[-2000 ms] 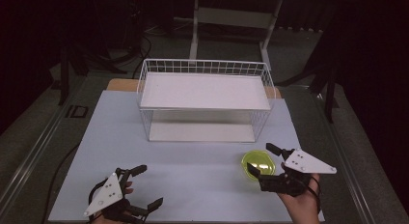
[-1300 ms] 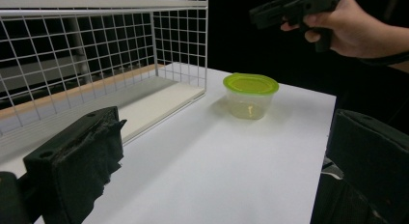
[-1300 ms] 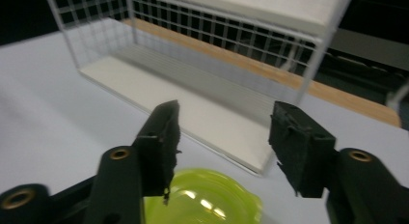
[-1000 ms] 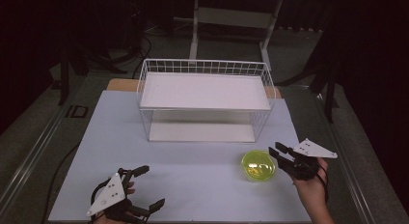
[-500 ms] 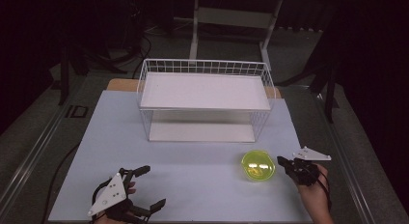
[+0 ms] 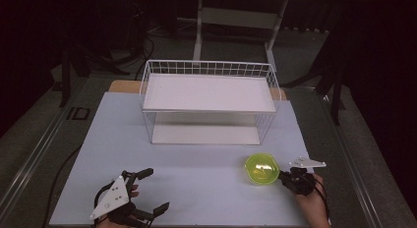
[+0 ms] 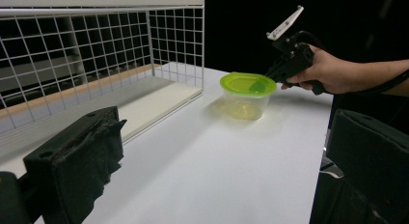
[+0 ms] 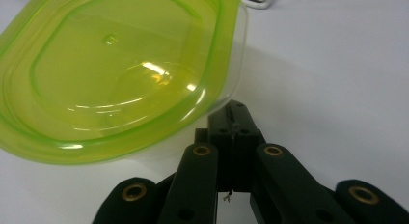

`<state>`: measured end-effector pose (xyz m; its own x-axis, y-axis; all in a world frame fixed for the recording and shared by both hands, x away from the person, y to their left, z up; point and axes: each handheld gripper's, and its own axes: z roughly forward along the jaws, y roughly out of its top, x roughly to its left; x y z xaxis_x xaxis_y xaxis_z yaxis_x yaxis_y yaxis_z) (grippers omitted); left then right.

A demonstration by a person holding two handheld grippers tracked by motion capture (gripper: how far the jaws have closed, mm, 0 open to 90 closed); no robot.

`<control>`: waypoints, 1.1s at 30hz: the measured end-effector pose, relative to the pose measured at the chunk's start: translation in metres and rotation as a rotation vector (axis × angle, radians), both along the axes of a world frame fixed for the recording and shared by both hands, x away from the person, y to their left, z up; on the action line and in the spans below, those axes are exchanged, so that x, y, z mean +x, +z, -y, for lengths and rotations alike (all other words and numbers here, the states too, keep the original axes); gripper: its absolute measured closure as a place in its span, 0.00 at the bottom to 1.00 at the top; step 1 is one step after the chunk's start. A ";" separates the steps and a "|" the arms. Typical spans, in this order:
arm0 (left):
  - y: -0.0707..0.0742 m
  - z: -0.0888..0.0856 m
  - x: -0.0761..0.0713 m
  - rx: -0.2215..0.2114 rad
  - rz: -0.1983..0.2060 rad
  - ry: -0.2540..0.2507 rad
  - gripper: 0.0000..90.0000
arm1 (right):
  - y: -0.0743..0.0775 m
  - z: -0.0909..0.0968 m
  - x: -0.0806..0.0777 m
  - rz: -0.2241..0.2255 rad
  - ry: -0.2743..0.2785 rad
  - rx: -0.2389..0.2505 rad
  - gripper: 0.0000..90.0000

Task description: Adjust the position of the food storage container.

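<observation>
A white wire rack (image 6: 209, 98) stands at the far side of the white table (image 6: 196, 188), its shelves bare, probably the container's destination. The lidded green container (image 6: 262, 169) sits on the table right of centre, near the rack. The right gripper (image 6: 286, 178) has its jaws closed together, apparently pinching the lid's rim, while the left gripper (image 6: 147, 191) rests well apart, jaws wide and empty.

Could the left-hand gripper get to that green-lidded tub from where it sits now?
Probably yes: bare table lies between the left gripper and the tub, its jaws open. But the right gripper is already at the tub's far edge.
</observation>
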<state>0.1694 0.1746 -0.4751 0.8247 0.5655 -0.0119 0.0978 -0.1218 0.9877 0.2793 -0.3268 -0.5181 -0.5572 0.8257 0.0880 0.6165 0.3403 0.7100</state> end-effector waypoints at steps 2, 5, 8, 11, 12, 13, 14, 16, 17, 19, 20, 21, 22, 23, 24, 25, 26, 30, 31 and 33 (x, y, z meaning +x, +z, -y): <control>0.000 0.000 0.000 -0.002 0.000 0.001 0.00 | -0.001 -0.003 0.000 -0.013 0.013 0.022 1.00; 0.000 0.000 -0.001 -0.002 0.000 0.001 0.00 | -0.003 -0.011 0.000 -0.023 0.030 0.013 1.00; 0.000 0.001 -0.001 -0.001 0.001 0.000 0.00 | -0.003 -0.019 0.001 -0.025 0.049 0.016 1.00; 0.000 0.001 0.000 0.002 0.002 -0.001 0.00 | -0.002 -0.027 0.002 -0.023 0.073 0.017 1.00; 0.000 0.001 0.000 0.002 0.000 0.000 0.00 | -0.003 -0.030 0.003 -0.021 0.081 0.011 1.00; 0.000 0.001 0.000 0.004 0.002 0.000 0.00 | -0.003 -0.033 0.003 -0.025 0.092 0.011 1.00; 0.000 0.001 0.000 0.004 0.002 0.001 0.00 | -0.003 -0.036 0.003 -0.027 0.100 0.010 1.00; 0.000 0.001 0.000 0.002 0.002 0.002 0.00 | -0.005 -0.043 0.003 -0.037 0.119 0.001 1.00; 0.000 0.001 0.000 0.003 0.002 0.002 0.00 | -0.006 -0.047 0.003 -0.043 0.129 -0.004 1.00; 0.000 0.001 0.000 0.004 0.001 0.002 0.00 | -0.007 -0.053 0.003 -0.048 0.144 -0.010 1.00; 0.000 0.001 0.000 0.004 0.001 0.002 0.00 | -0.007 -0.056 0.003 -0.049 0.152 -0.009 1.00; 0.000 0.001 0.000 0.005 0.002 0.001 0.00 | -0.007 -0.059 0.003 -0.053 0.156 -0.007 1.00; 0.000 0.002 0.000 0.005 0.002 0.001 0.00 | -0.007 -0.062 0.003 -0.053 0.163 -0.006 1.00; 0.000 0.002 0.000 0.007 0.003 0.001 0.00 | -0.008 -0.065 0.003 -0.055 0.171 -0.004 1.00; 0.000 0.001 -0.001 0.006 0.003 0.001 0.00 | -0.008 -0.068 0.004 -0.057 0.173 -0.003 1.00; 0.000 0.001 -0.001 0.006 0.003 0.001 0.00 | -0.008 -0.068 0.004 -0.057 0.173 -0.003 1.00; 0.000 0.001 -0.001 0.003 0.002 0.001 0.00 | -0.008 -0.070 0.004 -0.060 0.180 0.005 1.00; 0.000 0.001 -0.001 0.006 0.003 -0.001 0.00 | -0.008 -0.084 0.005 -0.068 0.204 0.012 1.00; 0.000 0.001 -0.001 0.006 0.003 -0.001 0.00 | -0.008 -0.084 0.005 -0.068 0.204 0.012 1.00; 0.000 0.001 -0.001 0.004 0.003 -0.001 0.00 | -0.008 -0.092 0.007 -0.070 0.222 0.015 1.00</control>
<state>0.1686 0.1737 -0.4746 0.8252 0.5648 -0.0072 0.0946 -0.1256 0.9876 0.2862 -0.2345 -0.5265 -0.7170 0.6820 0.1443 0.5759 0.4629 0.6739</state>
